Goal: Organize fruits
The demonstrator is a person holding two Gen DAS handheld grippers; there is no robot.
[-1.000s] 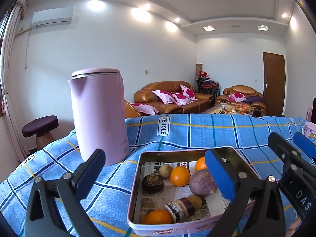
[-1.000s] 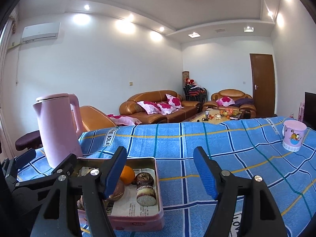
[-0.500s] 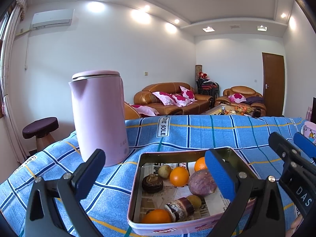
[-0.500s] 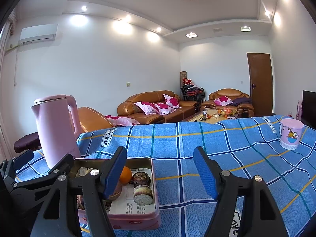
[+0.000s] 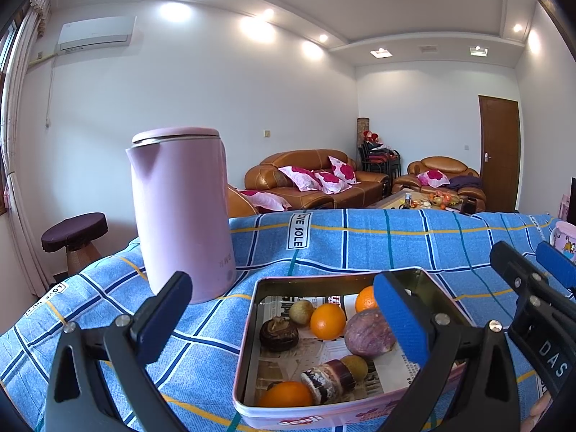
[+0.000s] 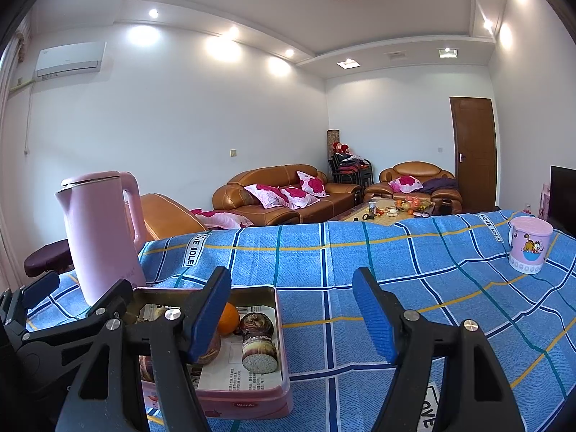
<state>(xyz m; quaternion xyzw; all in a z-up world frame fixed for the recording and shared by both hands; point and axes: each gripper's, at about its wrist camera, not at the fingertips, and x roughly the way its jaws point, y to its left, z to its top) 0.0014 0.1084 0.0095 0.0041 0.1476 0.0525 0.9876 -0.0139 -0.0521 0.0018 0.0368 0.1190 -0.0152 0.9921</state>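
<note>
A pink tin tray lined with newspaper sits on the blue checked cloth. It holds several fruits: oranges, a purple round fruit, a dark brown fruit and a cut dark piece. My left gripper is open and empty, hovering just in front of the tray. My right gripper is open and empty, to the right of the tray, with its left finger over the tray's right part. The cut piece and one orange show there.
A tall pink kettle stands on the cloth behind and left of the tray. A pink cartoon mug stands far right. The right gripper's body reaches in at the right of the left wrist view. The blue cloth spreads right of the tray.
Both grippers stay open and empty. The right gripper's view has shifted slightly so the tray and mug sit a little further left; the left view is almost unchanged.
</note>
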